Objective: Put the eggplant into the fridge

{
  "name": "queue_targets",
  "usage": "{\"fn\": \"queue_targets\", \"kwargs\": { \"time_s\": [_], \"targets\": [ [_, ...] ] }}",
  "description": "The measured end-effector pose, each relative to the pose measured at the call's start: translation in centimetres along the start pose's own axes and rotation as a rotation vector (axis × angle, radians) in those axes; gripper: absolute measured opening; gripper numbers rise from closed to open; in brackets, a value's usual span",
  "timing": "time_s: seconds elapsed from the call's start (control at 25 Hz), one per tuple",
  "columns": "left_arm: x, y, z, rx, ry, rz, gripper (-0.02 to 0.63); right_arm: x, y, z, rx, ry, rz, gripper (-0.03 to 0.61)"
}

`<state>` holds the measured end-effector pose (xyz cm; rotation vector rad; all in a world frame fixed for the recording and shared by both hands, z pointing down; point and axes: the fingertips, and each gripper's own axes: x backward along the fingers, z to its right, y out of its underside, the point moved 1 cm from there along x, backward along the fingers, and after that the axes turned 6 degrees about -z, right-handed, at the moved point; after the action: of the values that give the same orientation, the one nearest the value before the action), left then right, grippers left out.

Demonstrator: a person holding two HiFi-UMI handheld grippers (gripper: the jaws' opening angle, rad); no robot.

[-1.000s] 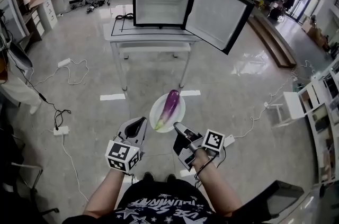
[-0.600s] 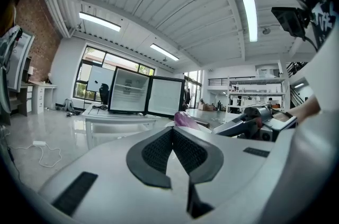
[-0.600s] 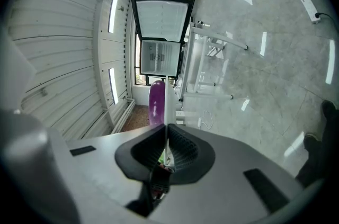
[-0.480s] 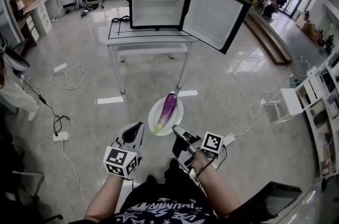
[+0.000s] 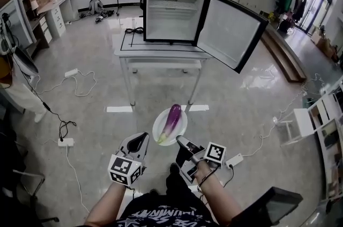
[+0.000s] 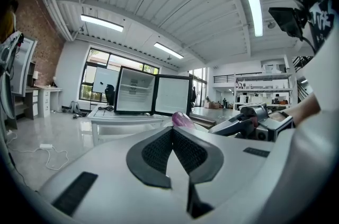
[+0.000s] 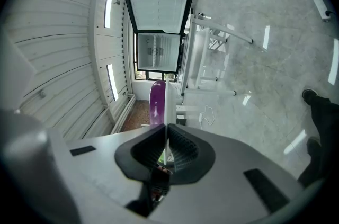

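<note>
1. Two grippers sat low in the head view. We read the right gripper [image 5: 180, 140] as clamped on the near rim of a white plate [image 5: 180, 127]. In the right gripper view the plate ran edge-on between the pads, which were pressed against it from both sides.
2. The left gripper [image 5: 141, 137] had its jaws pressed together, pads meeting with nothing between them.
3. Both forearms reached forward from the torso, side by side. The left marker cube [image 5: 125, 170] faced up toward the head camera. The right marker cube [image 5: 215, 152] sat rolled toward the right.
4. The left gripper tip pointed forward, near the plate's left rim but apart from it.
5. The eggplant [image 5: 172, 119] lay lengthwise on the plate, just ahead of the right gripper's jaws. Its green stem end was toward us and its purple body pointed toward the fridge [image 5: 172, 14].
6. The fridge stood on a white table [image 5: 161, 50], well apart from both grippers. Its door [image 5: 232, 33] was swung open to the right.
</note>
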<state>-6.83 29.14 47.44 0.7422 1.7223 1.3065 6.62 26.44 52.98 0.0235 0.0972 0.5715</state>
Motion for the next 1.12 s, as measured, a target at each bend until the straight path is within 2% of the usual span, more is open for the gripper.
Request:
{"fn": "queue_targets", "kwargs": {
  "time_s": [0.28,0.72,1.12],
  "targets": [
    [-5.1,-1.5,-1.8,0.007,-0.034,0.0,0.009,-2.9,-5.2,0.1,0.001,-0.013,-0.046,0.021],
    [-14.7,-5.4,-4.5,0.019,-0.083,0.011,0.009,-6.7,-15.7,-0.3,0.0,-0.027,-0.087,0.021],
    [-20.8,-6.9,-4.8,0.02,-0.146,0.012,0.009,-8.5,-22.0,0.2,-0.005,-0.045,-0.157,0.021]
  ]
}}
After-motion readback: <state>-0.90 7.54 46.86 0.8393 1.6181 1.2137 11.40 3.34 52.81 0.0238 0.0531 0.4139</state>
